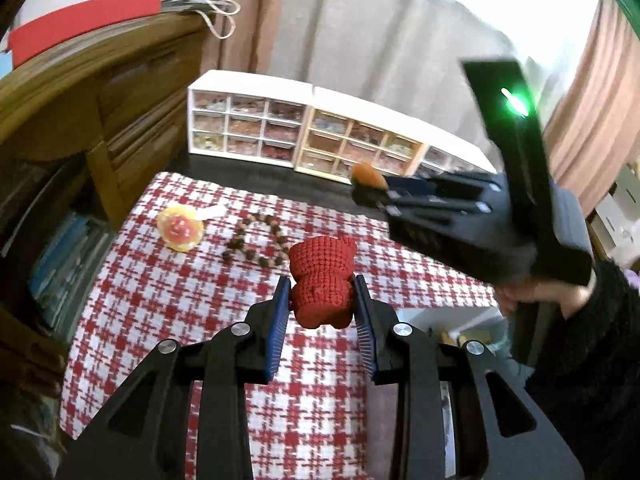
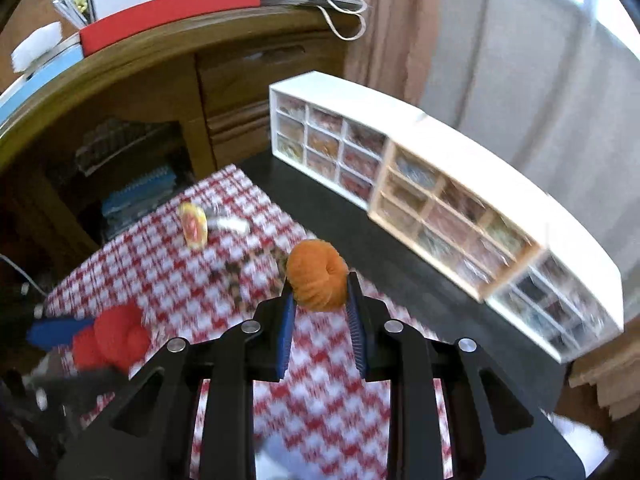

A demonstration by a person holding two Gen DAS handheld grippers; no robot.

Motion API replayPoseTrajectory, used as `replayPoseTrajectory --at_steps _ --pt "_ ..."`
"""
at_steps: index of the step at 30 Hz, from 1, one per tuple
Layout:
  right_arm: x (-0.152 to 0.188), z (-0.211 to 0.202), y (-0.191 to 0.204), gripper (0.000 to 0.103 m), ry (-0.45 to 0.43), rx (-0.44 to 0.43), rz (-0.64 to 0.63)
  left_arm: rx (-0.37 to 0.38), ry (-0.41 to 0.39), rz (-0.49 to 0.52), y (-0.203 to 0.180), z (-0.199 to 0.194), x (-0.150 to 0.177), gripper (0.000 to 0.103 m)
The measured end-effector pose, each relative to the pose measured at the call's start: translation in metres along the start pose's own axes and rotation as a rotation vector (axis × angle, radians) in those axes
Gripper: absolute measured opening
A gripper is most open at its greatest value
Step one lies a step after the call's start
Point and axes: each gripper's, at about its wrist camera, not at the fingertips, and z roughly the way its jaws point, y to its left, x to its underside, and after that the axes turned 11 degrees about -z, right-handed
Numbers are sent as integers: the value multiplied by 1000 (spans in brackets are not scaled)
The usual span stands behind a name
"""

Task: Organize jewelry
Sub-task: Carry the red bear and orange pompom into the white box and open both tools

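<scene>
Gripping red knit bear (image 1: pixel 322 284), left gripper (image 1: pixel 322 304) narrow, bear upright, head away from camera, above checked cloth (image 1: pixel 168 300). Right gripper (image 2: pixel 320 300) pinches orange scrunchie (image 2: pixel 316 276), hole facing right, near drawers (image 2: pixel 440 208).

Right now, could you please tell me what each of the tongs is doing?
Left tongs: closed on the red crocheted toy.
Right tongs: closed on the orange knitted ring.
</scene>
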Motion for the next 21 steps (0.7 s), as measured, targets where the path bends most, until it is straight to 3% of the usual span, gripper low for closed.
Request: replayPoseTrajectory --at_steps 12,16,21 --pt "110 -112 -30 25 -24 119 170 93 26 90 -48 -6 10 32" --pt "139 -127 -29 25 15 130 181 118 27 134 -65 -11 16 32" --pt "159 -127 -22 25 50 75 204 130 31 190 -82 -13 24 32"
